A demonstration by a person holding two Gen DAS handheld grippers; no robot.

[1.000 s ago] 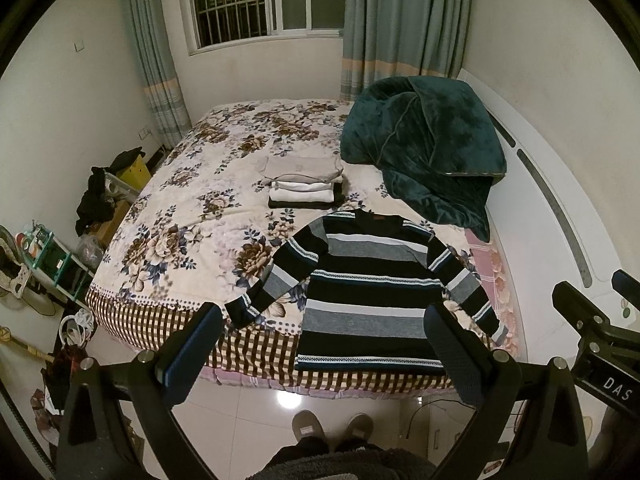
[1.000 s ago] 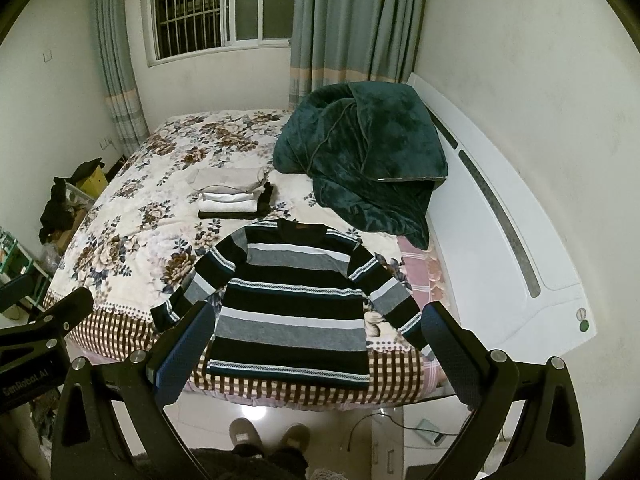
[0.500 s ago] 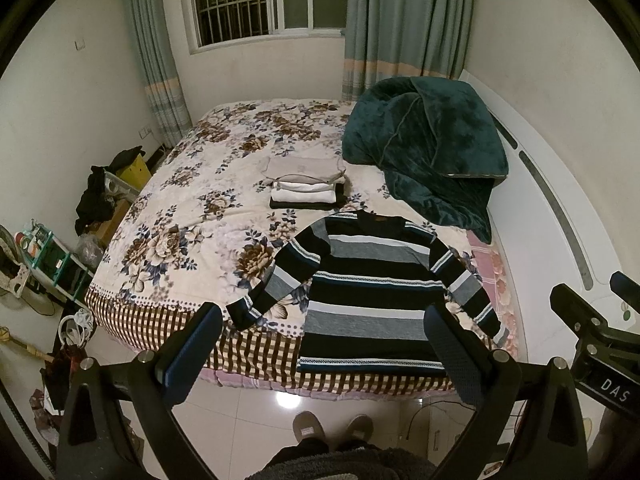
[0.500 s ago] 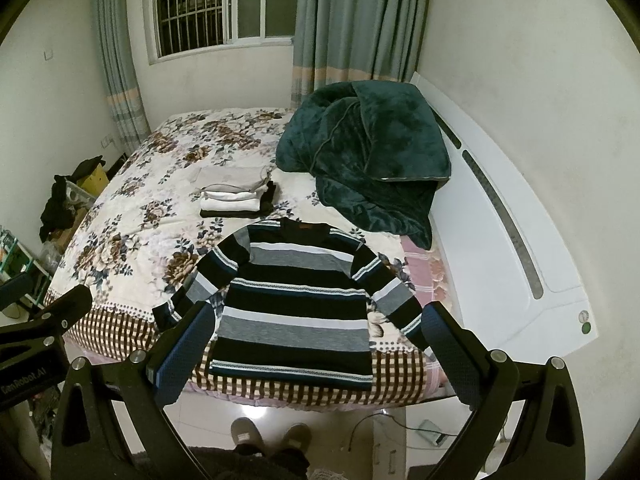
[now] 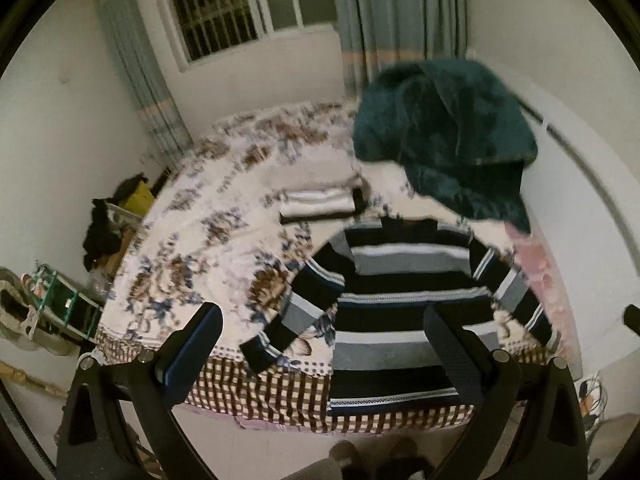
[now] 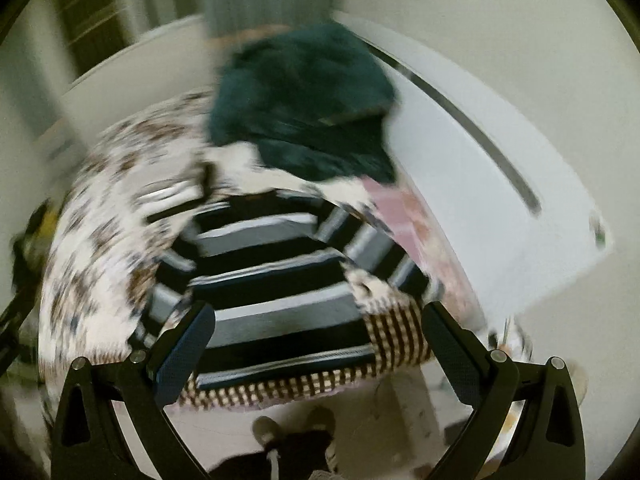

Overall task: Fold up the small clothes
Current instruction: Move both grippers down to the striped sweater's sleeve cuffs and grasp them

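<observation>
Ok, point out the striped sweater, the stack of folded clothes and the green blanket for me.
striped sweater (image 5: 404,304), left wrist view, on the chest of the body.
stack of folded clothes (image 5: 318,204), left wrist view, on the white layer in the middle.
green blanket (image 5: 444,120), left wrist view, on its upper bulk.

A home bedroom: a bed (image 5: 224,216) with a floral sheet, a rumpled green blanket (image 5: 448,136), curtains (image 5: 400,16) beside a barred window (image 5: 216,4), and white walls.

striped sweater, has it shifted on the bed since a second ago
No. The striped sweater lies flat below the folded stack, hem at the checkered edge; only the cameras moved closer.
</observation>
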